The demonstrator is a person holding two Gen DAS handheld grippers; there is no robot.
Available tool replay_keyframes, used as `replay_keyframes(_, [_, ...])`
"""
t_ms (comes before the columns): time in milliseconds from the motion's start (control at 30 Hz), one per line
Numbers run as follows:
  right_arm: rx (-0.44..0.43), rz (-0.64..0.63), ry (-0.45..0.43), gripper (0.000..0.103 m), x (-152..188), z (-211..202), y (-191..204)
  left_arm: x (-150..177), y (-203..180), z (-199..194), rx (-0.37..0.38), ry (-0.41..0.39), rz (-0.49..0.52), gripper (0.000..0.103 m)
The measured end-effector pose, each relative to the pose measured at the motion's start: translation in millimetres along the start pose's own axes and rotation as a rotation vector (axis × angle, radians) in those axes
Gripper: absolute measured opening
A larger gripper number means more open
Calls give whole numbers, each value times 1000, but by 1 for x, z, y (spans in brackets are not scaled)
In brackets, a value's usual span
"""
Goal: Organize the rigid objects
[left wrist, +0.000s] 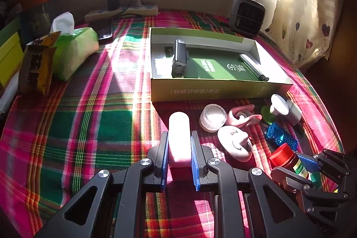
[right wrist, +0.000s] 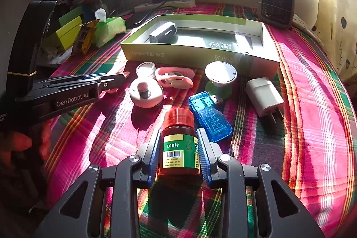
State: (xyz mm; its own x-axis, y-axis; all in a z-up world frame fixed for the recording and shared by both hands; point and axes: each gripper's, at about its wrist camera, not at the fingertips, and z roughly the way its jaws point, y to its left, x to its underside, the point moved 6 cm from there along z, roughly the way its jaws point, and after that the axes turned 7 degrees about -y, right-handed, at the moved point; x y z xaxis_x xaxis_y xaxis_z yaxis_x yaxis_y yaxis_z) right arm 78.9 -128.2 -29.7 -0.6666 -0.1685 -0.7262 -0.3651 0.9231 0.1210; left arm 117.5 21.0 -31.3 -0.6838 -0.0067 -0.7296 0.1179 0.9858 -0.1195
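My left gripper (left wrist: 178, 139) is shut on a pale pink oblong case (left wrist: 178, 126), held above the plaid cloth in front of the open green box (left wrist: 214, 88). My right gripper (right wrist: 179, 137) is shut on a brown pill bottle with a red cap (right wrist: 179, 144); the bottle also shows in the left wrist view (left wrist: 287, 160). In the box lie a black device (left wrist: 179, 57) and a silver bar (left wrist: 252, 66). Loose in front of it are a white jar (right wrist: 145, 69), a pink clip (right wrist: 174, 79), a round pink gadget (right wrist: 145, 93), a blue USB meter (right wrist: 209, 117), a white charger (right wrist: 264, 96) and a white round cap (right wrist: 221, 73).
A green tissue pack (left wrist: 75, 50) and a snack bag (left wrist: 38, 68) sit at the left. A power strip (left wrist: 122, 11) lies at the back by the wall. A small grey heater (left wrist: 247, 15) stands at the back right. A curtain (left wrist: 308, 15) hangs on the right.
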Motion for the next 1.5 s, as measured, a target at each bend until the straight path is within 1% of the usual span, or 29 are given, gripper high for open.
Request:
replay_keyframes(200, [1, 14, 3, 33, -3, -1, -1, -6, 2, -9, -2, -17, -2, 17])
replay_keyframes(600, [-6, 7, -35, 33, -21, -12, 2, -21, 3, -22, 6, -51, -1, 17])
replay_keyframes(833, [-6, 14, -54, 33, -34, -15, -1, -34, 1, -24, 26, -64, -1, 17])
replay_keyframes(1100, [5, 27, -94, 33, -60, -19, -15, -52, 0, -15, 46, -63, -7, 17])
replay_keyframes(1500, [22, 69, -101, 33, -98, -3, -48, -79, -12, 11, 92, -50, 1, 17])
